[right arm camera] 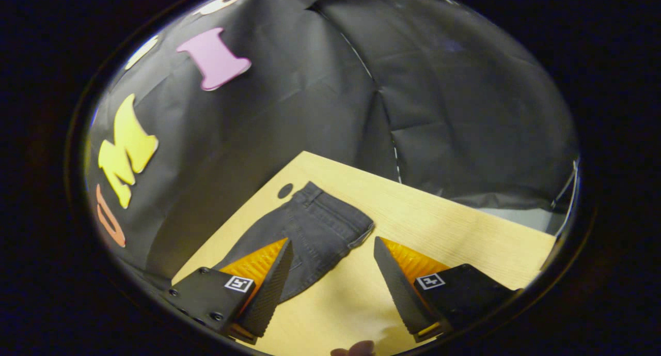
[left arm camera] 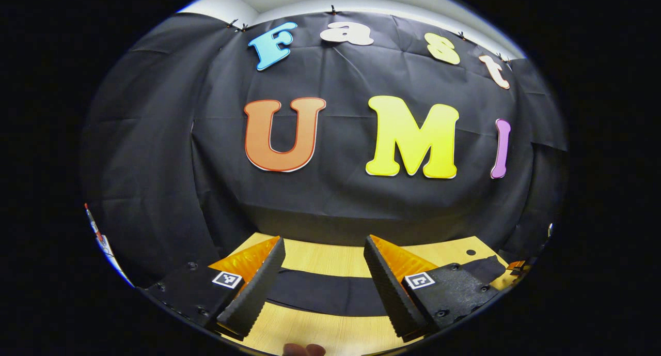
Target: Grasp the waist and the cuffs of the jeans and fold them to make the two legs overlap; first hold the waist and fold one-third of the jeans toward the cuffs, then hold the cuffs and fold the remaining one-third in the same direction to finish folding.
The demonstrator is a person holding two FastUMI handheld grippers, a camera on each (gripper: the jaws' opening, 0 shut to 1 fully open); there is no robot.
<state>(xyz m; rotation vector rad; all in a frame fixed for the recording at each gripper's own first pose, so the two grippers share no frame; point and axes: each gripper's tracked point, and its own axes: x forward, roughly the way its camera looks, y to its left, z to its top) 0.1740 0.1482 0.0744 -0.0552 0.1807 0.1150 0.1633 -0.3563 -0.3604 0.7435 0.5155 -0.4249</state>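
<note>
Left gripper [left arm camera: 324, 281]: fingers spread wide, nothing between them; it hangs above the table [left arm camera: 330, 260] and looks level toward the booth wall.
Jeans, left gripper view: a dark band of cloth [left arm camera: 325, 291] lies flat across the wood beyond the fingertips; which part of the garment it is cannot be told.
Table mark: a small dark dot [left arm camera: 470, 252] sits on the wood at the right.
Right gripper [right arm camera: 333, 271]: fingers likewise held apart, empty, tilted down over the table [right arm camera: 454, 227].
Jeans, right gripper view: the dark jeans [right arm camera: 315, 227] lie flat, waistband end near the far edge beside a dark dot [right arm camera: 285, 190], the rest running back under the left finger.
Task state: judged not begun; no fold visible, legs not seen overlapped.
Risk one: the waistband corner is thick; a shallow bite could slip and drop the fold.
Risk two: the left gripper looks too level to judge its descent, so it may catch one layer only.
View difference: the right gripper view gives the waistband and table corner; the left gripper view gives the cloth's straight run across the table.
</note>
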